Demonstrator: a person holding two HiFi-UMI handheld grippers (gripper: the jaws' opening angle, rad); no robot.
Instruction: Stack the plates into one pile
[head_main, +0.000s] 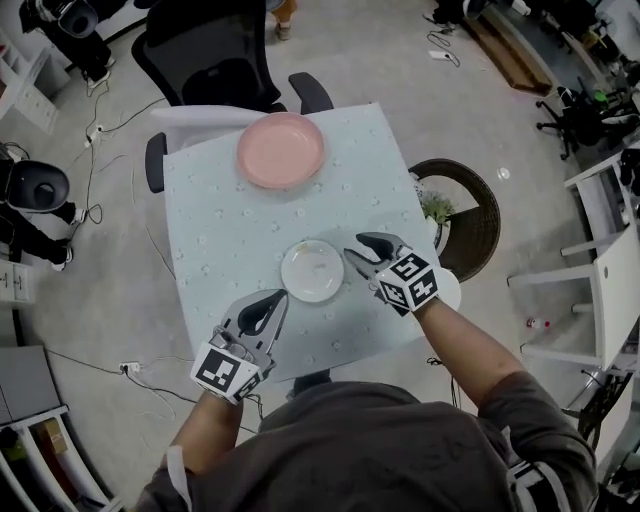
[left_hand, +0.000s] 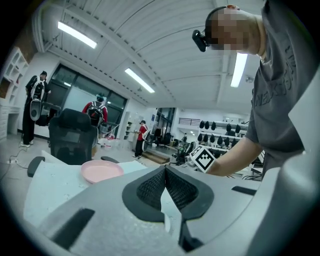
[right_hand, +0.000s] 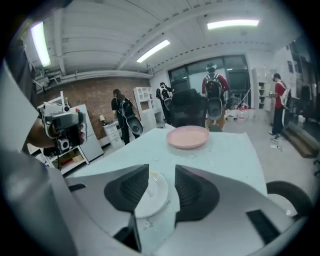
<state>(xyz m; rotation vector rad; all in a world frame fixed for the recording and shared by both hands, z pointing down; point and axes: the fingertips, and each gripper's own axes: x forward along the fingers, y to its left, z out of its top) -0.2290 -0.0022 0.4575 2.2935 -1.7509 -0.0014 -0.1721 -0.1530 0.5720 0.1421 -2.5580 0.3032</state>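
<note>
A small white plate (head_main: 312, 270) lies near the middle of the pale blue table (head_main: 220, 230). A larger pink plate (head_main: 280, 150) sits alone at the far edge. My right gripper (head_main: 358, 248) hovers just at the white plate's right rim, jaws open. In the right gripper view the white plate (right_hand: 152, 195) shows in the gap of the right gripper (right_hand: 161, 169), its pads not pressing on it, and the pink plate (right_hand: 188, 136) lies beyond. My left gripper (head_main: 275, 298) is near the front left of the white plate, shut and empty. The left gripper (left_hand: 165, 167) looks toward the pink plate (left_hand: 101, 171).
A black office chair (head_main: 210, 55) stands behind the table's far edge. A round wicker basket with a plant (head_main: 470, 215) sits to the table's right, and white furniture (head_main: 610, 260) further right. Cables run over the floor at left. Several people stand in the background.
</note>
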